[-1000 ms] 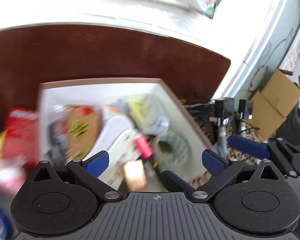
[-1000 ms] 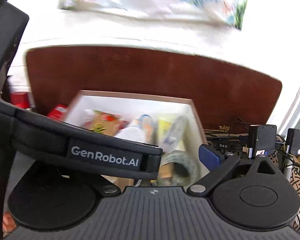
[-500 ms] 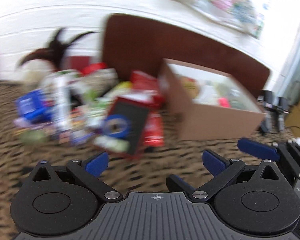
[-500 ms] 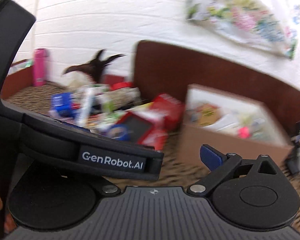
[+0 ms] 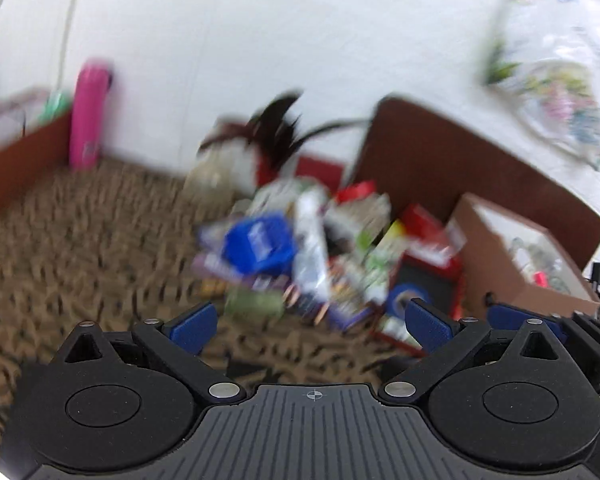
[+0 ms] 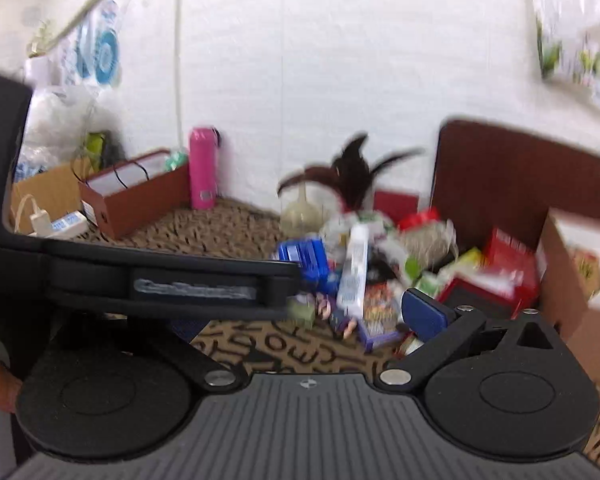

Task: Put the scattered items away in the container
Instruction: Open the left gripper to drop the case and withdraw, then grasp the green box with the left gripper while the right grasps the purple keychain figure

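Observation:
A pile of scattered items (image 5: 312, 256) lies on the patterned carpet: a blue box (image 5: 258, 242), a white tube (image 5: 310, 252), red boxes (image 5: 428, 240), a blue tape roll (image 5: 404, 298). The cardboard box (image 5: 512, 256) with several items inside stands right of the pile. My left gripper (image 5: 310, 324) is open and empty, in front of the pile. My right gripper (image 6: 304, 316) is open and empty; the pile (image 6: 364, 272) and the cardboard box (image 6: 572, 280) show ahead. The left gripper's body (image 6: 160, 284) hides the right gripper's left finger.
A pink bottle (image 6: 203, 168) stands by the white wall. A red-brown tray (image 6: 132, 196), a power strip (image 6: 56, 222) and bags sit at far left. A dark brown board (image 6: 512, 184) leans behind the box. A feathered object (image 6: 352, 172) stands behind the pile.
Both views swung left and back from above the cardboard box to the pile on the carpet. Both grippers stay open and empty.

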Demonstrator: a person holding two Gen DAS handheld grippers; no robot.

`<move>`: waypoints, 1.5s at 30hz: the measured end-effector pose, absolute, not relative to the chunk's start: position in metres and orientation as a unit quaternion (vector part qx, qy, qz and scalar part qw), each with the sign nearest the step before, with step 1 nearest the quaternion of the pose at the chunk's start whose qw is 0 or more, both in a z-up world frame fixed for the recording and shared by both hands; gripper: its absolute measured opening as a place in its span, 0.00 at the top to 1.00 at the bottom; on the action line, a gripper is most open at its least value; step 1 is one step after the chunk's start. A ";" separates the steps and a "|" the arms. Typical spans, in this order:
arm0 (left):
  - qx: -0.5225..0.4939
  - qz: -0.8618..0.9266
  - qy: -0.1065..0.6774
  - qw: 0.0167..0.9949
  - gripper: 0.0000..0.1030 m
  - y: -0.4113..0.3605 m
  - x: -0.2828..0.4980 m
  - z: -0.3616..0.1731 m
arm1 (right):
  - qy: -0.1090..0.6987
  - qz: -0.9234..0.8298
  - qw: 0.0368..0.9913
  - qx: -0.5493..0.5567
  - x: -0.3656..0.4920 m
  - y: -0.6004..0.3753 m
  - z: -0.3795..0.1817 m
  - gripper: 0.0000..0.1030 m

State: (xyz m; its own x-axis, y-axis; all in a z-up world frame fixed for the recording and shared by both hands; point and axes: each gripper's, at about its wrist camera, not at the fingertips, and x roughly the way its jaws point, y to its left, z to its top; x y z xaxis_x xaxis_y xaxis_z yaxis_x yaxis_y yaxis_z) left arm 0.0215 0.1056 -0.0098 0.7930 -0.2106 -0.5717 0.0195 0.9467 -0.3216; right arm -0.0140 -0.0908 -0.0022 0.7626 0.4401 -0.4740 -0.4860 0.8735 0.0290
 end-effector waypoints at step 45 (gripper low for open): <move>-0.164 -0.068 0.388 0.904 0.52 0.143 0.095 -0.096 | 0.343 0.296 0.890 -0.050 0.094 -0.065 -0.104 0.96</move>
State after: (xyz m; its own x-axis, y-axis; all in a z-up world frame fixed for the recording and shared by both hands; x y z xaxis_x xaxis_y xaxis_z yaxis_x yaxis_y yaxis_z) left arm 0.0953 0.1433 -0.0959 0.6897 -0.2508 -0.6793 -0.0032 0.9370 -0.3492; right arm 0.0943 -0.0645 -0.1039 0.5893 0.4927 -0.6402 -0.5619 0.8194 0.1134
